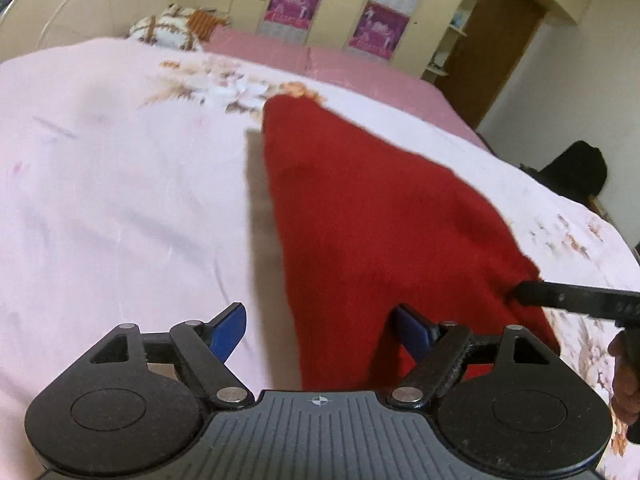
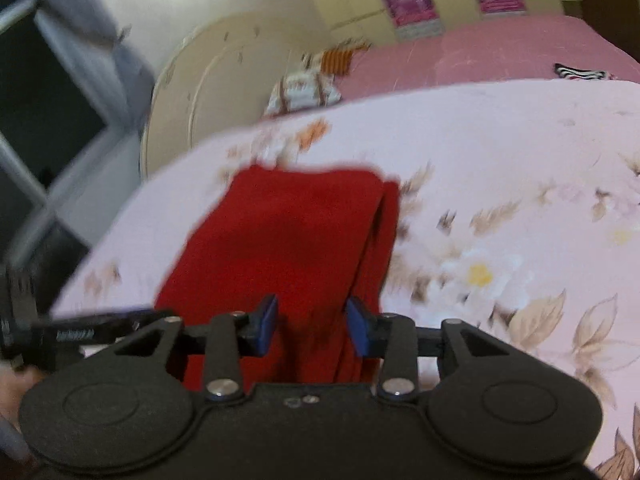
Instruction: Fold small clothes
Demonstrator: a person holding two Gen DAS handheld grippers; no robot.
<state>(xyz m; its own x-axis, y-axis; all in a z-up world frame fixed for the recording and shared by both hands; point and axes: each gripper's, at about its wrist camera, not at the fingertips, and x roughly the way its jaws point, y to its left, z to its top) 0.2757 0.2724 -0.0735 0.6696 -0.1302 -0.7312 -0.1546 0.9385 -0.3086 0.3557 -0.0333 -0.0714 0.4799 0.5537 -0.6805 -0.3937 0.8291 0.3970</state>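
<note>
The left gripper [image 1: 320,332] stands wide open above the bed, its blue pads [image 1: 228,330] well apart. The near edge of the red garment [image 1: 360,208] passes between them, closer to the right-hand pad, yet neither pad presses on it; the left-hand pad hangs over bare sheet.

The red garment lies on the pale pink floral bedsheet [image 1: 120,200], stretched lengthwise away from both cameras, with a fold running along one long side in the right wrist view.

The right gripper [image 2: 312,326] is partly closed, its blue pads [image 2: 266,322] set to either side of the cloth's near end. A visible gap remains between the pads and the fabric, though motion blur in that view makes it hard to say whether the right-hand pad brushes the folded edge. From the left wrist view, one black finger [image 1: 560,296] of the right gripper reaches in from the right and meets the garment's corner, where the cloth bunches around its tip.

A patterned pillow [image 1: 168,28] sits at the far end of the bed.
</note>
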